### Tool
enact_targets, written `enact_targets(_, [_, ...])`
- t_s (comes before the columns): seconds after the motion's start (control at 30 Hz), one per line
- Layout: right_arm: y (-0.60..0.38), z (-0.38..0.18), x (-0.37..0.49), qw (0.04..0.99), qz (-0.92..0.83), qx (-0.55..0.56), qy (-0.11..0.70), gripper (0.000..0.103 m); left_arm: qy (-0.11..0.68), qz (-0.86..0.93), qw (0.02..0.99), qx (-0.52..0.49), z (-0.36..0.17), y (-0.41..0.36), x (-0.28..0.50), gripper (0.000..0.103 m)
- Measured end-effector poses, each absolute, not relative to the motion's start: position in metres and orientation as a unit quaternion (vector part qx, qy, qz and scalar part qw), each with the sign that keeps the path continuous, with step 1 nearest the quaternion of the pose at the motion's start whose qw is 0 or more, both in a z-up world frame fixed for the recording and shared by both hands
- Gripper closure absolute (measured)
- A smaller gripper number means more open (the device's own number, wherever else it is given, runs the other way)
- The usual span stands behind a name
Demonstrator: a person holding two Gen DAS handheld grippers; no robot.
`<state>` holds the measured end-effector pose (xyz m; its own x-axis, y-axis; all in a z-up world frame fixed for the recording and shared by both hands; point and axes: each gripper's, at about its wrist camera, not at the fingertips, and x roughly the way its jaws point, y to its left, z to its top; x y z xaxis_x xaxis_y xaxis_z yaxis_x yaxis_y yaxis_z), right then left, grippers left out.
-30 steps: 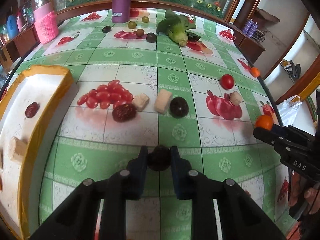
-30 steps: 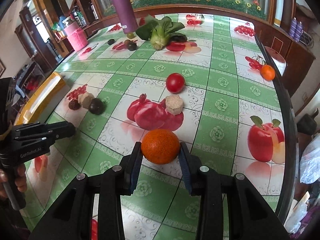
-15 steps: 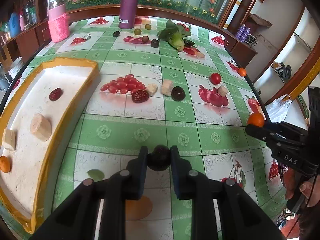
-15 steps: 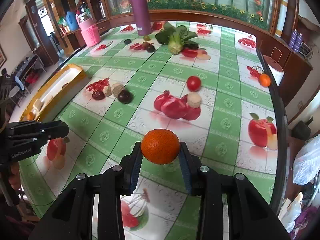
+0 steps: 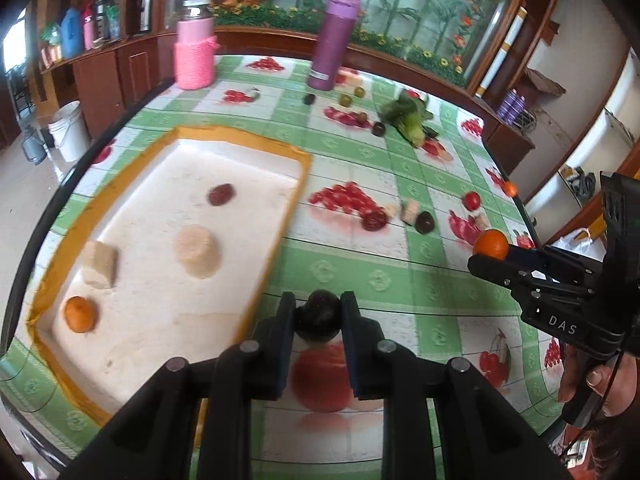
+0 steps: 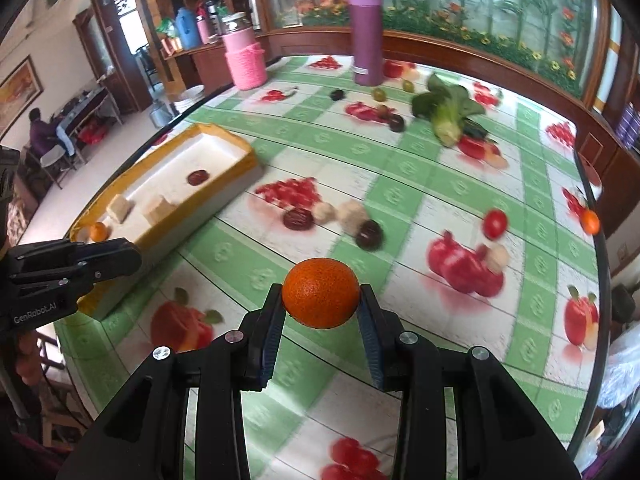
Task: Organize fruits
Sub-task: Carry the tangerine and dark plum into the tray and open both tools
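Note:
My left gripper [image 5: 318, 316] is shut on a dark plum [image 5: 319, 314], held above the table just right of the yellow-rimmed white tray [image 5: 280, 236]. The tray holds a red date [image 5: 220, 194], two beige chunks, and a small orange [image 5: 80, 314]. My right gripper [image 6: 322, 308] is shut on an orange [image 6: 321, 293], held above the table; it also shows in the left wrist view [image 5: 491, 245]. Loose on the cloth are a date [image 6: 298, 218], beige chunks, a dark plum [image 6: 369, 234] and a tomato [image 6: 495, 223].
The fruit-print green tablecloth [image 6: 400, 168] covers the table. At the back stand a purple flask [image 6: 366, 32], a pink-sleeved jar [image 6: 244, 56], a leafy vegetable [image 6: 446, 110] and several small fruits. A small orange [image 6: 590, 221] lies at the right edge.
Both grippers have lifted and pulled back toward the near edge, swinging left; the tray now lies much closer to my left gripper. Both fruits stay gripped.

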<state>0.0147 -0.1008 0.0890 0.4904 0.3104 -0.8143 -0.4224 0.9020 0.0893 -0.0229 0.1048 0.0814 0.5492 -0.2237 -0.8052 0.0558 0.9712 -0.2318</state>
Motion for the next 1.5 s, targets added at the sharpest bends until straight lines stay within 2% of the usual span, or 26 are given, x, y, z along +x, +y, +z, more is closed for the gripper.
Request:
enact_targets(0.33, [-0.012,0.095,0.043,0.849,0.266,-0.087,0.447,0.068,0.465,0.000,0.878,-0.115,0.072,0.185,-0.027,0.078])
enact_targets(0.63, [0.057,0.076,0.077,0.835,0.291,-0.106,0.455,0.068,0.489,0.043,0.861,-0.134,0.043,0.230,-0.022,0.078])
enact_targets(1.0, [0.091,0.035,0.098,0.809,0.291,-0.145,0.490,0.068,0.502,0.037,0.854,-0.130,0.026,0.233,-0.013,0.078])
enact_targets(1.5, [0.104,0.021,0.101,0.802,0.289,-0.187,0.488,0.068,0.516,0.046,0.849,-0.106,0.015,0.227,-0.008,0.077])
